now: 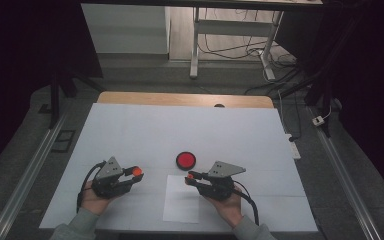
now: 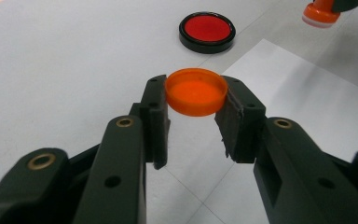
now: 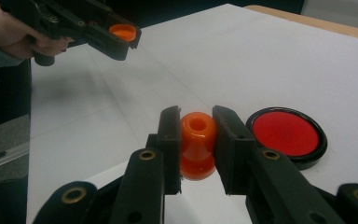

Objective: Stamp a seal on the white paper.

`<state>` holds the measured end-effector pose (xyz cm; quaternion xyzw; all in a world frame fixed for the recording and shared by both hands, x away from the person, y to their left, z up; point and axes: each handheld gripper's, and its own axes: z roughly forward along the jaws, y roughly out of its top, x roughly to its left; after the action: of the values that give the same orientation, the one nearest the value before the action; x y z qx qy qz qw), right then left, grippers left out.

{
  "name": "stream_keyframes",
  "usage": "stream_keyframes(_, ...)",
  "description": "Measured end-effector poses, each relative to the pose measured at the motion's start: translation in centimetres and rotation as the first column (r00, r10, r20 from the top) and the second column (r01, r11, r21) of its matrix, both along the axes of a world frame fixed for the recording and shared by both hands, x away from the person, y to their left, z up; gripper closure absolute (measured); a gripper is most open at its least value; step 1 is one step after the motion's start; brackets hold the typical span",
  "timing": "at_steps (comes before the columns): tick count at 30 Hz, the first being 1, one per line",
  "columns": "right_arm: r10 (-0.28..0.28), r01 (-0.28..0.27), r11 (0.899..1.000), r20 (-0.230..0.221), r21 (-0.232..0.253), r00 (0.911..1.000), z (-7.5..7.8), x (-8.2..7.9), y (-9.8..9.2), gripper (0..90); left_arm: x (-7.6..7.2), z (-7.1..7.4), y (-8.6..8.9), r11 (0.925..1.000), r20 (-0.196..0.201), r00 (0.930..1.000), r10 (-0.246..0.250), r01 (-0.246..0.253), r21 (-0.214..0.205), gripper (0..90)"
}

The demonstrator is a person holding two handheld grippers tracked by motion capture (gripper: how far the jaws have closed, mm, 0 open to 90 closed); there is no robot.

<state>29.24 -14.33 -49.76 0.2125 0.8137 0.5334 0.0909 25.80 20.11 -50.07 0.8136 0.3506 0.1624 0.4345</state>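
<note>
My left gripper is shut on a small orange cap, its pads pressing the cap's rim on both sides and holding it open side up above the table. In the right gripper view the same cap shows at the upper left. My right gripper is shut on an orange stamp, held by its knobbed handle just over the near sheet of paper. A round black case with a red ink pad lies between the two grippers, slightly farther away.
The white table top stretches wide beyond the ink pad. A wooden edge runs along its far side. A person's hands come in from the near edge. Desk legs and cables lie on the floor beyond.
</note>
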Motion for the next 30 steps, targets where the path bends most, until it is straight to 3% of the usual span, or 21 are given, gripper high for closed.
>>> stream_keyframes(16, 0.036, -0.036, 0.999, -0.017, -0.023, 0.9992, -0.6, -0.4, 0.7, 72.9, 0.0, 0.0, 0.1, 1.0, -0.002, 1.0, 0.0, 0.0, 0.001, 64.5)
stream_keyframes(30, 0.083, -0.086, 0.992, -0.033, -0.089, 0.996, -1.7, -0.8, 1.6, 72.8, 0.0, 0.0, 0.1, 1.0, -0.002, 1.0, 0.0, 0.0, 0.001, 64.5)
